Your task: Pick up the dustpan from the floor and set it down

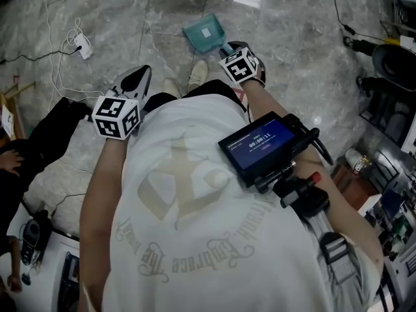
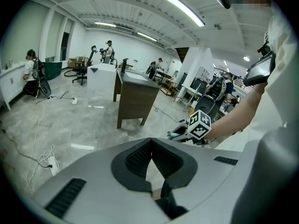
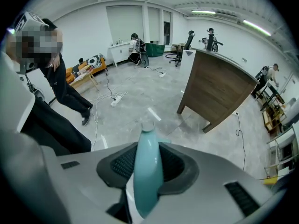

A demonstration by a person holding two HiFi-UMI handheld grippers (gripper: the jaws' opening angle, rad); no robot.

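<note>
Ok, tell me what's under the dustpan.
The dustpan appears to rest on the grey marble floor, and only floor shows around its edges. Whatever lies directly beneath its tray is covered and cannot be seen.

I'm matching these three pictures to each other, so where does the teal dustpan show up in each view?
Head view: dustpan on the floor, top centre, handle toward the right tool.
Left gripper view: only a teal sliver beside the right tool, right of centre.
Right gripper view: its handle between the jaws, bottom centre.
Shared landmark: the right tool, whose marker cube shows in head and left gripper views.
</note>
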